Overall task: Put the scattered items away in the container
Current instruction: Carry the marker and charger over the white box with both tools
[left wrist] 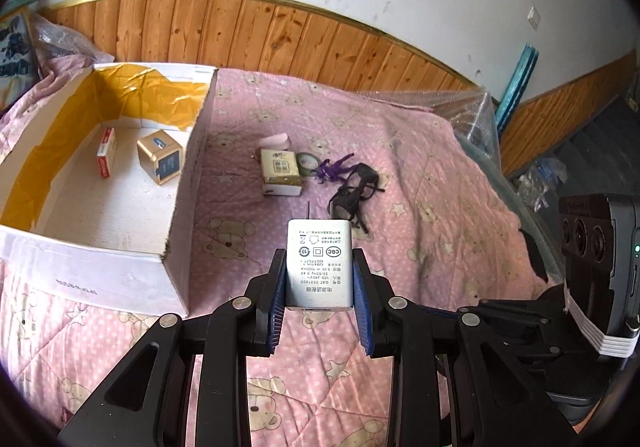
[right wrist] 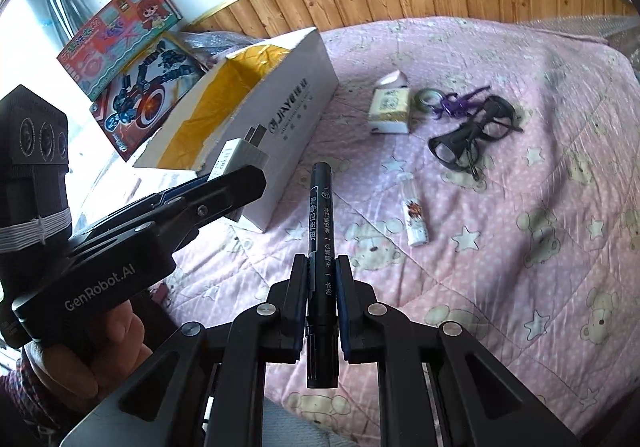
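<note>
My left gripper (left wrist: 319,267) is shut on a white power adapter (left wrist: 319,263), held above the pink quilt just right of the open cardboard box (left wrist: 188,183). From the right wrist view the adapter (right wrist: 240,157) hangs near the box's (right wrist: 288,115) rim. My right gripper (right wrist: 322,267) is shut on a black marker pen (right wrist: 321,247). Inside the box lie a red-and-white small pack (left wrist: 106,153) and a gold cube box (left wrist: 160,157). On the quilt lie a tissue pack (left wrist: 280,173), a tape ring (left wrist: 307,163), a purple trinket (left wrist: 334,169), black glasses (left wrist: 356,187) and a white tube (right wrist: 416,215).
The pink bear-print quilt (left wrist: 420,175) covers the bed. Wood panelling (left wrist: 280,31) runs behind it. Toy boxes (right wrist: 132,59) lean at the wall beyond the cardboard box. Bubble wrap (left wrist: 472,115) lines the bed's right edge. A hand (right wrist: 88,351) holds the left gripper's handle.
</note>
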